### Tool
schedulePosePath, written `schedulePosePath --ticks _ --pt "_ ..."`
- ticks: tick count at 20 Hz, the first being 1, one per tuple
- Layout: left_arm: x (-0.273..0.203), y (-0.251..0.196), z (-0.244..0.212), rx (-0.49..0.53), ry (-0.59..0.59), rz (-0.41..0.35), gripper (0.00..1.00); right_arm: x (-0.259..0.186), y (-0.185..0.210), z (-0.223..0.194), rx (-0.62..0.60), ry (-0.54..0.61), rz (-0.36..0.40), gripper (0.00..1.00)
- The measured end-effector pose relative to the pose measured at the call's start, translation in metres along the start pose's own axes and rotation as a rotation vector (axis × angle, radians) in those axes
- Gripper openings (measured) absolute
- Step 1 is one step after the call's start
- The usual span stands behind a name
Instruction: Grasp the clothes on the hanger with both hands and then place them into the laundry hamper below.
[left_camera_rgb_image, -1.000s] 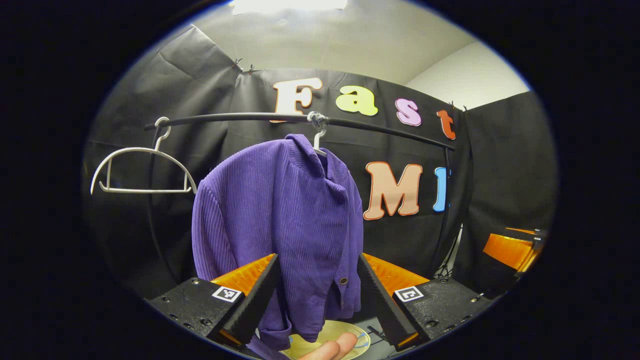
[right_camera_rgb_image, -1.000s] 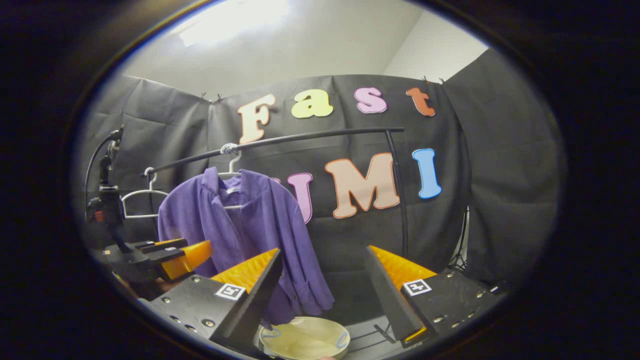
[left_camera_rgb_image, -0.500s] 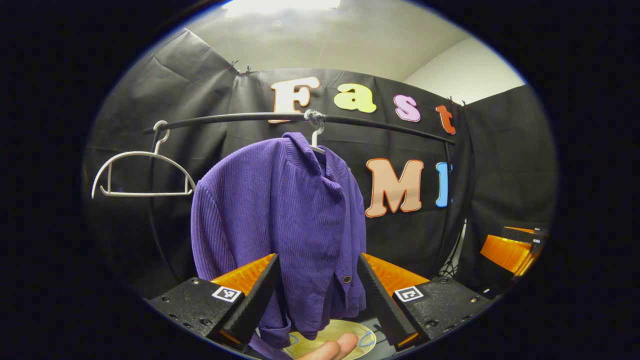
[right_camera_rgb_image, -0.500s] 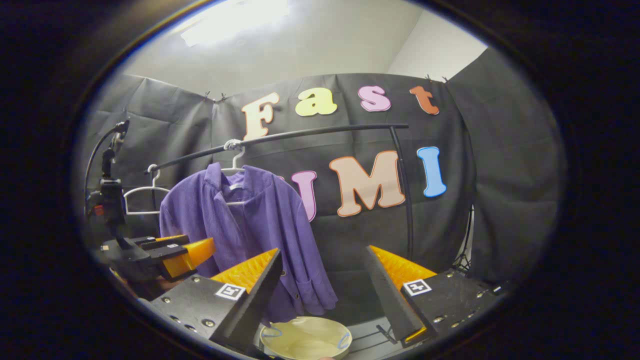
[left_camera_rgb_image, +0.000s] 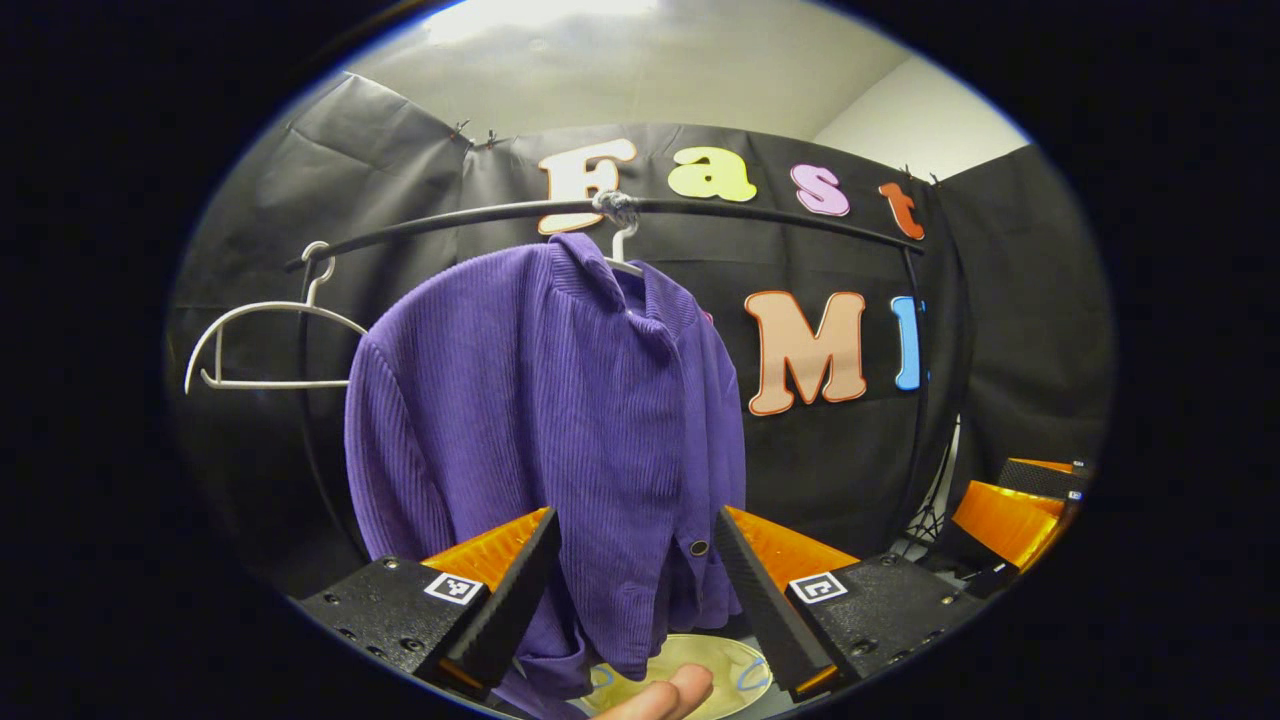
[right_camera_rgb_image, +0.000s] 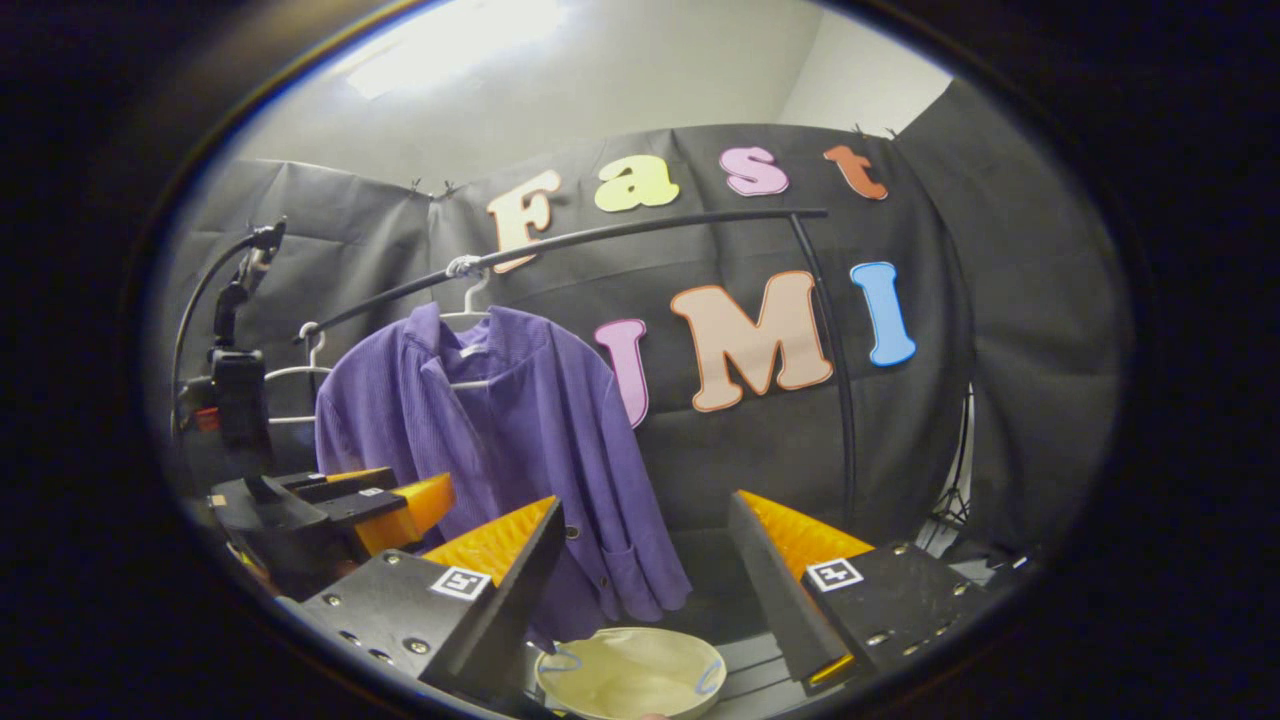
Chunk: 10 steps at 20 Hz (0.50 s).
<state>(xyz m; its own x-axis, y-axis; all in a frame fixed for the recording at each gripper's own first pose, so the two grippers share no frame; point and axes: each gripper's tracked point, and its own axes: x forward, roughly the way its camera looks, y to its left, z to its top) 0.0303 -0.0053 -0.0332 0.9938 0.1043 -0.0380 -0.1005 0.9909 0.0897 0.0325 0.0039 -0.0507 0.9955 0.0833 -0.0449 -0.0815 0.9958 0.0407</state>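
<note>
Both grippers spread wide, holding nothing: left gripper (left_camera_rgb_image: 632, 575) frames the shirt (left_camera_rgb_image: 560, 430); right gripper (right_camera_rgb_image: 645, 570) has it off past its left finger. Risk: closing unevenly drags the hanger (right_camera_rgb_image: 470, 315) sideways, dropping the shirt outside the hamper (right_camera_rgb_image: 630, 672).

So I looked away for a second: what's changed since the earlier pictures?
Both grippers have moved closer to the purple shirt, which looms larger in the left gripper view. The left gripper and right gripper are open as before, and nothing has been grasped. The shirt hangs on its hanger as it did, the spare hanger beside it, the hamper below.
</note>
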Motion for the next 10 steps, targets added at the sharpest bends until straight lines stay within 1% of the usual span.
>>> schedulePosePath --ticks 3,5,7,10 --pt "0.017 -0.005 -0.002 0.007 0.000 0.013 0.92 0.007 -0.004 -0.003 0.000 0.001 -0.008 0.99" --pt "0.030 0.001 -0.004 0.005 -0.005 0.051 0.93 0.014 -0.007 -0.006 0.015 0.009 -0.012 0.99" --pt "0.041 0.004 -0.010 -0.002 0.018 0.094 0.95 0.020 -0.011 -0.008 0.025 0.013 -0.023 0.99" --pt "0.056 0.006 -0.007 0.007 -0.001 0.143 0.95 0.028 -0.010 -0.011 0.021 0.011 -0.027 0.99"
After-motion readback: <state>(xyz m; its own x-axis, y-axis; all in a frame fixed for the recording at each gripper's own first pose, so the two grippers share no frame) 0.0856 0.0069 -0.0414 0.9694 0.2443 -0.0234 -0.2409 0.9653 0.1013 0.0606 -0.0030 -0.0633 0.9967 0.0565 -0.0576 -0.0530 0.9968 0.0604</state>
